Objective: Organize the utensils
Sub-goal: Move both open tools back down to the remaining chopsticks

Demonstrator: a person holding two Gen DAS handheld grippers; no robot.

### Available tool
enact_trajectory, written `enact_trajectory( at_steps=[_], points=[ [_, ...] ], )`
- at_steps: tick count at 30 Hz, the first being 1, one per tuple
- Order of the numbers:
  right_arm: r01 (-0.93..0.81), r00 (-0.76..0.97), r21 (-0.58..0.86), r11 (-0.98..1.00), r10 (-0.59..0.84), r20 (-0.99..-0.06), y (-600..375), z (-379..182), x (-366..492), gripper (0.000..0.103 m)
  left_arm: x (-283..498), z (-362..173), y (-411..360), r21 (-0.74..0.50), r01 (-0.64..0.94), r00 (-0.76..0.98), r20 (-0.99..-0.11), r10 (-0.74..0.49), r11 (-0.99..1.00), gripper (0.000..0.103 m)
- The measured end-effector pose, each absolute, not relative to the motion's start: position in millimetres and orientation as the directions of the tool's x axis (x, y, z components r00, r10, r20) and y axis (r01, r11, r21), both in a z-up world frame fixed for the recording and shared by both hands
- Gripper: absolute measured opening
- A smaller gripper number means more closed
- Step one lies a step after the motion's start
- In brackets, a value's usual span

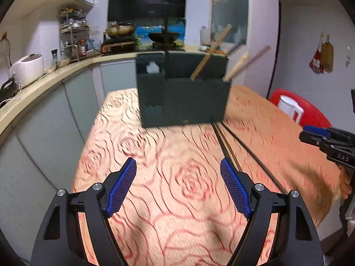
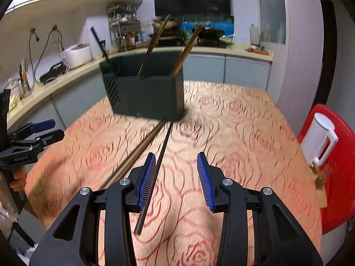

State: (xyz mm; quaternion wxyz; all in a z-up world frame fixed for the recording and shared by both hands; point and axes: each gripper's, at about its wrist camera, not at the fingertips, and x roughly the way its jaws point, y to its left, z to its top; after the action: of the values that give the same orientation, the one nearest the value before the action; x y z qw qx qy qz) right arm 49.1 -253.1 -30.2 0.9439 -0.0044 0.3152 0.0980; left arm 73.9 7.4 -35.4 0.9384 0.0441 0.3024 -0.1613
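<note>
Table (image 2: 233,119) covered with rose-patterned orange cloth, dark utensil holder (image 2: 146,97) standing at far side, brown chopstick (image 2: 133,155) and black chopstick (image 2: 159,161) lying side by side before it

A table (image 2: 233,119) draped in a peach cloth with a red rose pattern fills the middle of this kitchen. Behind it a pale counter (image 1: 44,82) curves over grey cabinet doors (image 2: 246,71), carrying a white rice cooker (image 1: 27,67) and a wire rack (image 1: 74,35) of bottles (rather crowded). A dark screen (image 1: 146,0) on the wall reflects a ceiling light. A red chair (image 2: 339,155) stands beside the table.
</note>
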Motion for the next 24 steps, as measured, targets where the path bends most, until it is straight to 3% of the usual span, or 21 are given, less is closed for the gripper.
enact_trajectory(
  at_steps=[24],
  points=[
    [-0.156, 0.756, 0.069, 0.985, 0.164, -0.634, -255, -56, 34, 0.038, 22, -94, -46, 0.031, 0.523, 0.626, -0.693, -0.359, 0.852, 0.075]
  ],
)
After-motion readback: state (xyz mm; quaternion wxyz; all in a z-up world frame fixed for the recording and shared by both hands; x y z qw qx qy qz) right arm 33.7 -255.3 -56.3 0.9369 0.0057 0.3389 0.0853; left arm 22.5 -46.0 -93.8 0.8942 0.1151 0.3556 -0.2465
